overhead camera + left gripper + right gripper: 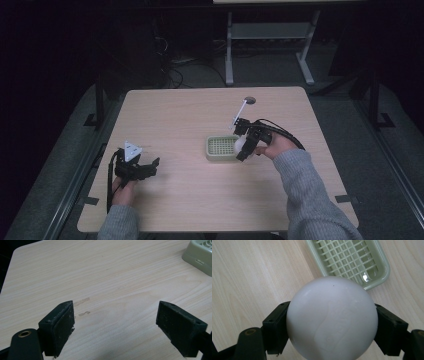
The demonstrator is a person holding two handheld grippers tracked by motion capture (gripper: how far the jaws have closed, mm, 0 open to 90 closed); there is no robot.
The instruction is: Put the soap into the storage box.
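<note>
White ball [332, 318] sits clamped between the jaws of the right gripper [246, 142], one jaw pressed to each side of it; faint embossed mark on its near face, not legible. Ball is held off the wooden table [190, 200], just beside the right end of the green slatted tray [216, 156], overlapping that end in the high view. In the right gripper view the tray lies ahead of the ball and slightly right, long axis running diagonally away. Judgement: a short forward carry would bring the ball over the grid. Height of ball above the tray cannot be told.

Left gripper [137, 167] rests well apart at the table's left, jaws spread wide, nothing between them; one tray corner is cut off at the edge of its view. Right hand is clearly nearer the tray. Room beyond the table is dark.
</note>
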